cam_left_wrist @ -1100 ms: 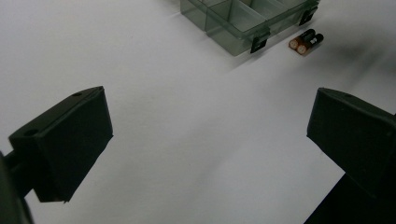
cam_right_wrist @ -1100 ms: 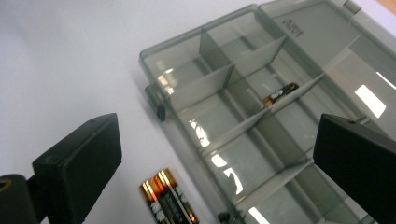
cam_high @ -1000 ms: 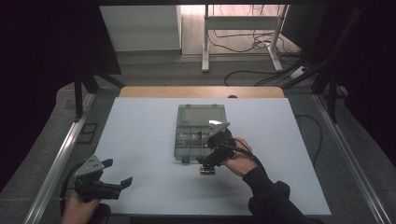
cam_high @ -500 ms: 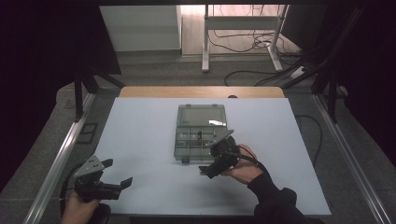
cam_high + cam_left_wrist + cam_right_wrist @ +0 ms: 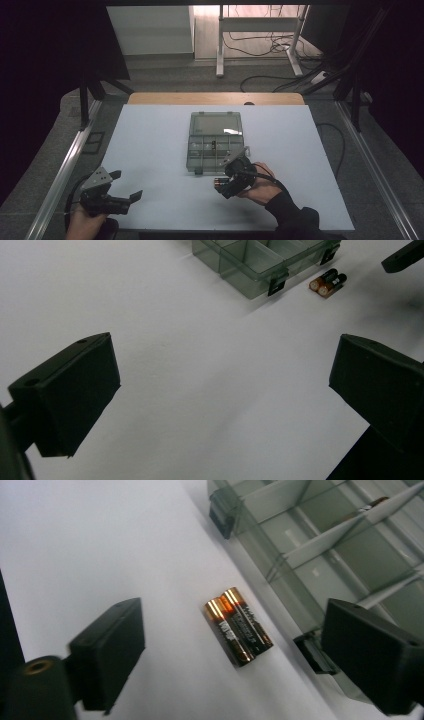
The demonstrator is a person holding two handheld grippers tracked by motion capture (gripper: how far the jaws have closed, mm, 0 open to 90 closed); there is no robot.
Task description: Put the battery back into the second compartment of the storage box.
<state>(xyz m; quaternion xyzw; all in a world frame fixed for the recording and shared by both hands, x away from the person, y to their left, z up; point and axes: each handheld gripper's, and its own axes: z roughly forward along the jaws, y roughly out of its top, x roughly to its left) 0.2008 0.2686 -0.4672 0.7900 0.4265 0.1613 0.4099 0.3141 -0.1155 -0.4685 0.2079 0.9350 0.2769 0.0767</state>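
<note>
Since the earlier frames the right gripper [image 5: 223, 186] has slid off the front edge of the compartment box [image 5: 215, 142] and down to the table just in front of it; its jaws have just been closing a little. The left gripper [image 5: 126, 190] has kept its place, well off from the box toward the table's near left corner.

High view: box near the middle of the white table [image 5: 150, 150], clear lid folded back on the far side. Right gripper just in front of the box's near edge, over two batteries [image 5: 219, 183].

Left gripper view: jaws stand wide apart with bare table between them, nothing held. Box [image 5: 250, 262] ahead, the batteries [image 5: 328, 283] lying just beside its latched front corner, apart from it.

Right gripper view: batteries [image 5: 238, 626] lie side by side, touching each other, flat on the table just beside the box [image 5: 320, 545] wall near a black latch. Jaws wide, one on either side of the pair, pads not touching them; nothing gripped.
</note>
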